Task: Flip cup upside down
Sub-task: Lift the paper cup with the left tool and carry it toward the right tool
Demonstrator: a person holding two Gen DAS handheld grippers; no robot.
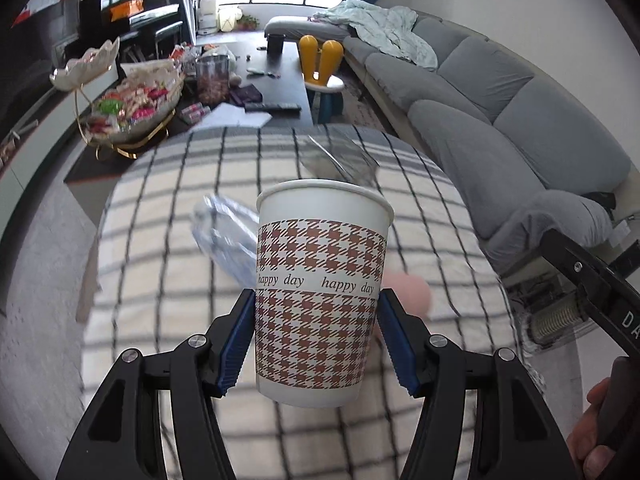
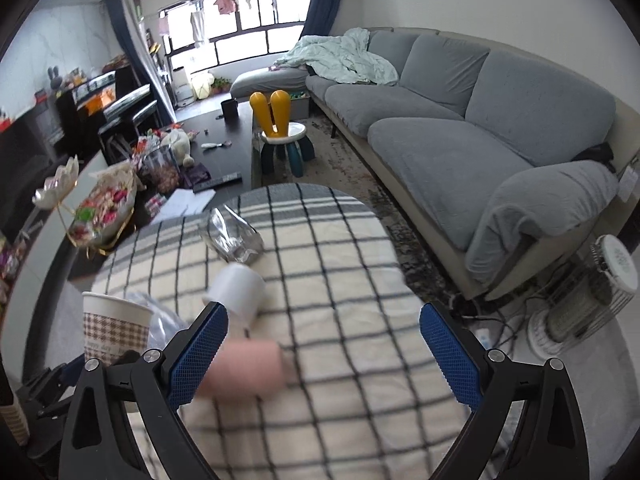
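A white paper cup [image 1: 322, 292] with a brown houndstooth pattern and "happy day" lettering stands upright, mouth up, lifted above the checked tablecloth [image 1: 160, 280]. My left gripper [image 1: 318, 340] is shut on the cup, its blue pads pressing both sides of the lower half. The cup also shows in the right wrist view [image 2: 116, 330] at the far left. My right gripper [image 2: 322, 356] is open and empty above the tablecloth [image 2: 360, 300], to the right of the cup.
A crumpled clear plastic bag [image 1: 224, 236] lies left of the cup. A silver foil bag [image 2: 234, 238] lies further back. A pink cylinder [image 2: 244, 368] and a white mug on its side [image 2: 240, 290] lie on the cloth. A grey sofa [image 2: 480, 128] stands on the right.
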